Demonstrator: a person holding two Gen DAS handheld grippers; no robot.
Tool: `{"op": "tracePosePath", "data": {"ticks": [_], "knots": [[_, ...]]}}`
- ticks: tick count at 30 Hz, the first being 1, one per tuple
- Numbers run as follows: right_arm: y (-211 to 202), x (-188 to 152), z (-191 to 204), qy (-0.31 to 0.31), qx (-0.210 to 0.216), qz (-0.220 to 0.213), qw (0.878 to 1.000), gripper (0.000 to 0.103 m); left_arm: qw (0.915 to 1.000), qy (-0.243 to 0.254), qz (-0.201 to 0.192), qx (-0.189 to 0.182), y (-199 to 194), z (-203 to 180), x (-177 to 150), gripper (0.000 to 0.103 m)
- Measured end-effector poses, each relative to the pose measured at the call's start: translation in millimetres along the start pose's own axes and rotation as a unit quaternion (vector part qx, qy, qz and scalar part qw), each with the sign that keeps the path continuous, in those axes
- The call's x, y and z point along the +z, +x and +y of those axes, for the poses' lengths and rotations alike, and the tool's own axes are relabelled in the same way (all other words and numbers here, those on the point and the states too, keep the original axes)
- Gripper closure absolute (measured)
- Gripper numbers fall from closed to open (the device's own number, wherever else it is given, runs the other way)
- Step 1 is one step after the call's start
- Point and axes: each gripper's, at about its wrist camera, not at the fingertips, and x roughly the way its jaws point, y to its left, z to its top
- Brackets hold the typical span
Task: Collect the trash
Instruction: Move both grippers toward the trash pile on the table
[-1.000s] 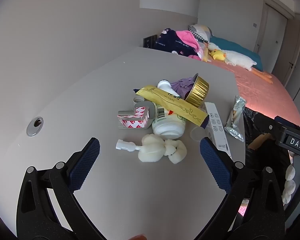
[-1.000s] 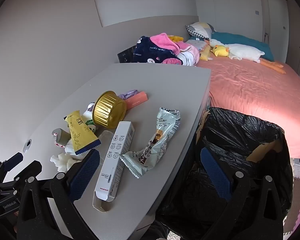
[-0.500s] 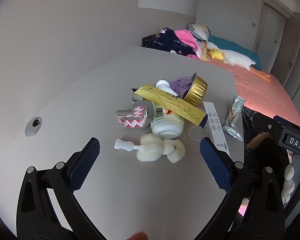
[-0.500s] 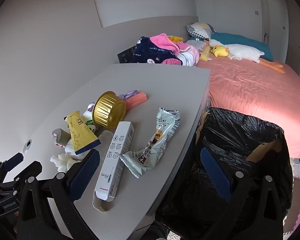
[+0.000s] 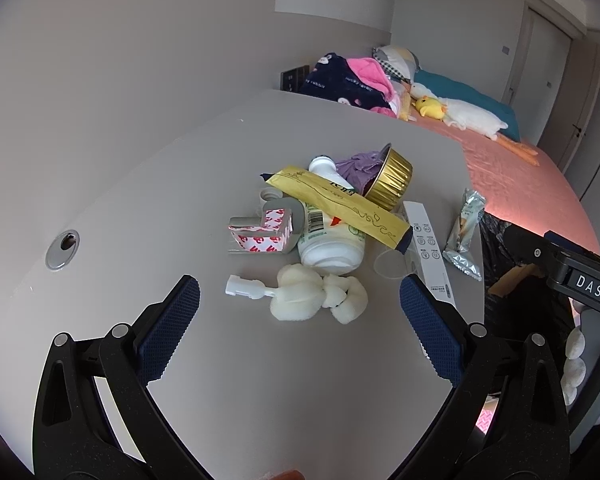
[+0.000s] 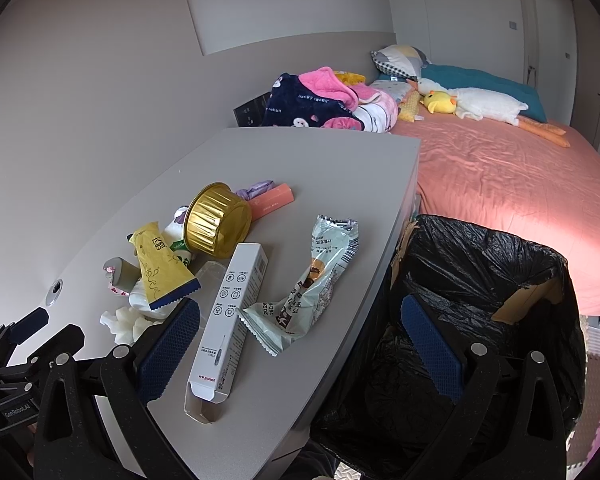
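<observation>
The fingers (image 5: 168, 334) of the left gripper (image 5: 296, 320) are spread wide with nothing between them, held above the grey counter (image 5: 140, 208) just short of the trash pile. Those of the right gripper (image 6: 300, 340) are equally wide and empty, one over the counter edge, the other over the black bin bag (image 6: 480, 280) that stands against the counter's side.

Nearest the left gripper lies a crumpled white foam wad (image 5: 316, 294) with a small white plastic piece (image 5: 244, 288) at its end. Behind it a white bottle (image 5: 332, 232) lies on its side, a yellow sachet (image 5: 340, 204) draped across it, a red-and-white taped corner piece (image 5: 264, 232) at its left, and a gold foil cup (image 5: 390, 178) tipped over purple wrapping (image 5: 356, 164). A long white carton (image 6: 232, 312) and a silver snack wrapper (image 6: 312, 284) lie side by side nearer the bag, the carton's open end close to the right gripper's left finger. A pink box (image 6: 272, 202) sits behind the cup.

Beyond the counter are a heap of clothes (image 6: 324, 100) and a bed (image 6: 500, 168) with plush toys (image 6: 472, 102)
</observation>
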Motion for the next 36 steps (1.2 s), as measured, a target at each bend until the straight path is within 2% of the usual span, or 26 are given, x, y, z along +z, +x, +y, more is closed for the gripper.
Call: {"op": "tracePosePath", "data": {"ticks": [36], "knots": [[-0.6,0.1,-2.2,0.001,0.000,0.000,1.000,0.003,1.0000,0.007,0.001,-0.003,-2.0,-2.1,-0.3,0.006]]}}
